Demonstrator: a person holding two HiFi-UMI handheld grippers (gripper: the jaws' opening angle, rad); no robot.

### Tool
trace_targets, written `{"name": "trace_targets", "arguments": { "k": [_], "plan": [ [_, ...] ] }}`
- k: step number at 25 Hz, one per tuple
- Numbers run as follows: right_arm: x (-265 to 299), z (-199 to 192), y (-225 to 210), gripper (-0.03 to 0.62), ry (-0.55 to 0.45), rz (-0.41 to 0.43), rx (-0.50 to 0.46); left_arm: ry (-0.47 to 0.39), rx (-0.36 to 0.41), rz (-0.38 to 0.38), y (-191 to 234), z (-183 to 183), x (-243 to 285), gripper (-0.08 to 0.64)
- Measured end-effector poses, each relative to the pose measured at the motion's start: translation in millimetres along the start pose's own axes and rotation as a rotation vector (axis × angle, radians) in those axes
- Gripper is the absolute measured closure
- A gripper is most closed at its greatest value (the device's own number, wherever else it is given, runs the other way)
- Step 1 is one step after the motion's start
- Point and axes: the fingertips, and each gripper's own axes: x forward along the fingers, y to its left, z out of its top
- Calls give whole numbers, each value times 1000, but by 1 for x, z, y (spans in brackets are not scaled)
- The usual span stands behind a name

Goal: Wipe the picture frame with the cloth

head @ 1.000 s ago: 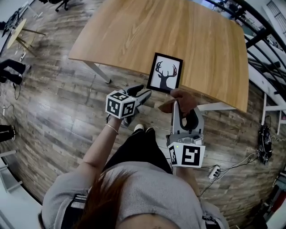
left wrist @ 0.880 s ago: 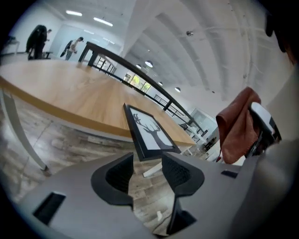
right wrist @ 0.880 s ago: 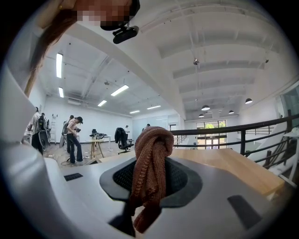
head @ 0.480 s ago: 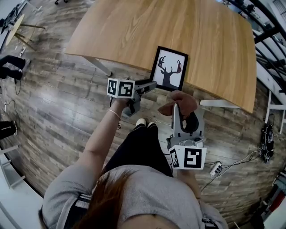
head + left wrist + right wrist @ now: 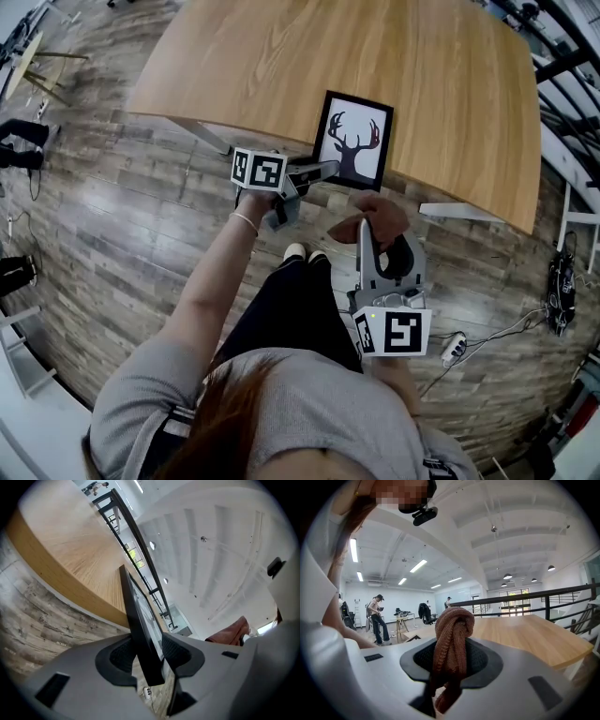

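Left gripper is clamped on the edge of the picture frame, the right gripper on the cloth. Under hard wiping the frame could be twisted loose.

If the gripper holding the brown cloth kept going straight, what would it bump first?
Probably the near edge of the light wooden table, just beside the black-framed deer picture. The brown knitted cloth in the right gripper would touch first; depth is unclear.
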Motion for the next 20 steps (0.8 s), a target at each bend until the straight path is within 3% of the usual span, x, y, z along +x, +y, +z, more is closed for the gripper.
{"name": "trace_targets", "arguments": {
  "k": [4,7,11,12,14,17,20],
  "plan": [
    [4,-2,0,459,9,3,6,12,-43,-70,-3,0,6,402],
    [5,-1,1,459,8,4,5,6,-76,-115,-7,2,6,461],
    [7,-1,1,459,9,1,8,-35,-133,-110,-2,3,0,520],
    [8,-2,0,459,10,0,8,-49,-141,-145,-7,3,1,534],
    [10,-2,0,459,10,-1,8,-72,-153,-221,-19,6,3,543],
    [10,-2,0,459,7,-4,7,-88,-128,-215,-17,7,2,543],
    [8,1,1,459,-2,-9,6,-150,-186,-286,-32,13,-3,545]
  ]
}}
